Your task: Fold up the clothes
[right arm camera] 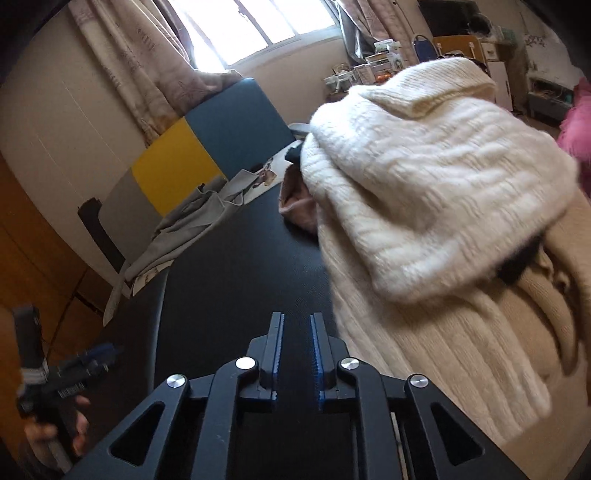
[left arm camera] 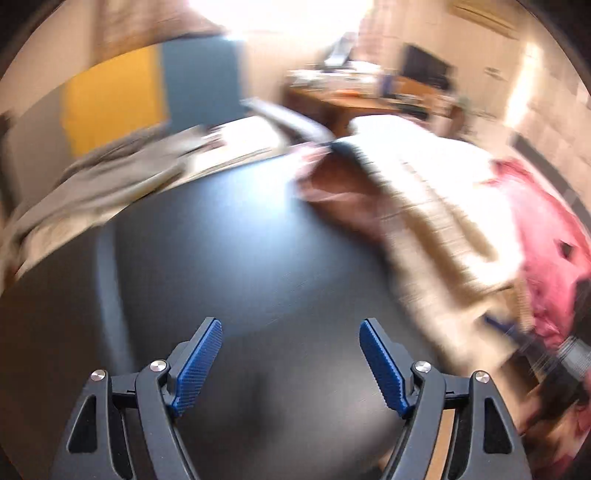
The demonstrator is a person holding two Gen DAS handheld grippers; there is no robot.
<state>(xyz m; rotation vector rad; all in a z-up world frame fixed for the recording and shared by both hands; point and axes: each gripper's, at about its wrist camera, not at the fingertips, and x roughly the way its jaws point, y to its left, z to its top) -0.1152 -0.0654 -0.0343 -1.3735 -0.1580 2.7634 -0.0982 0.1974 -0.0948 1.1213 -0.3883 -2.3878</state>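
Observation:
A pile of clothes lies on the right of a black table (right arm camera: 236,280): a cream knit sweater (right arm camera: 424,192) on top, a beige ribbed knit (right arm camera: 461,350) under it, a dusty pink garment (right arm camera: 295,206) behind. In the blurred left wrist view the cream knit (left arm camera: 436,206) and a bright pink garment (left arm camera: 546,243) sit at the right. My left gripper (left arm camera: 291,325) is open and empty over the bare table (left arm camera: 240,258). My right gripper (right arm camera: 297,317) has its jaws nearly closed, with a narrow gap and nothing between them, just left of the pile. The left gripper also shows at the lower left of the right wrist view (right arm camera: 88,362).
A grey garment (right arm camera: 192,225) lies crumpled at the table's far left edge. Behind it stands a yellow, blue and grey padded panel (right arm camera: 207,147). A window with curtains (right arm camera: 258,26) is at the back, and a cluttered desk (left arm camera: 369,99) stands at the far right.

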